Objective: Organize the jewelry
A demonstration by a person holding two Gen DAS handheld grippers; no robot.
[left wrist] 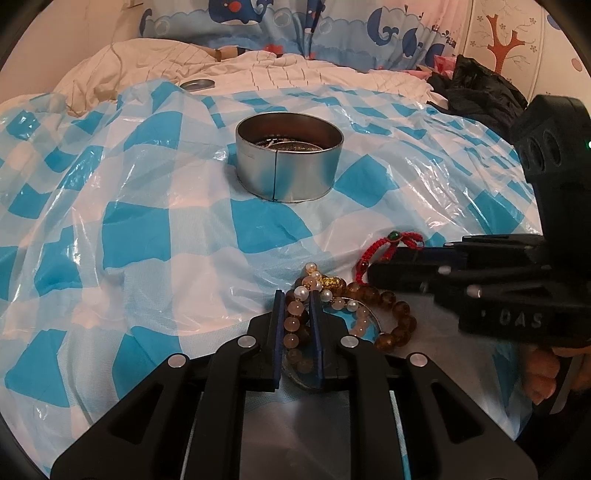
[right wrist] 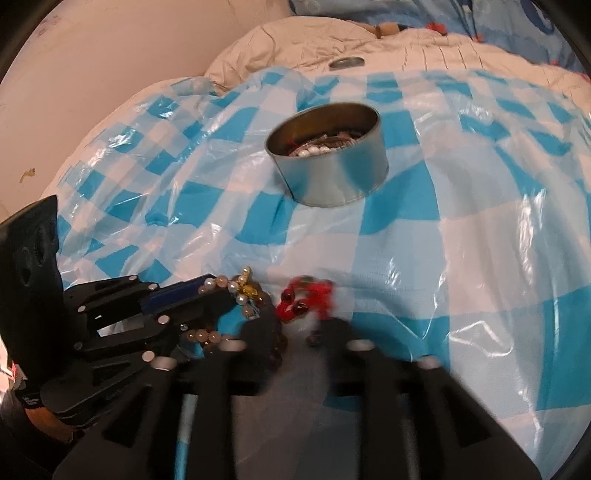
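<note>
A round silver tin [left wrist: 289, 157] stands on the checked plastic sheet and holds jewelry; it also shows in the right wrist view [right wrist: 328, 155]. My left gripper [left wrist: 297, 299] has its fingers closed around a pink and pearl bead bracelet [left wrist: 295, 317]. A brown bead bracelet [left wrist: 397, 314] and a gold charm [left wrist: 332, 282] lie beside it. My right gripper [right wrist: 299, 317] is blurred, its fingers a little apart around a red cord bracelet [right wrist: 306, 295], which also shows in the left wrist view [left wrist: 388, 245].
The blue and white checked plastic sheet [left wrist: 147, 229] covers a soft bed. A tin lid [left wrist: 197, 84] lies on the cream quilt at the back. A black bag [left wrist: 480, 88] sits at the far right. Whale-print fabric [left wrist: 295, 22] hangs behind.
</note>
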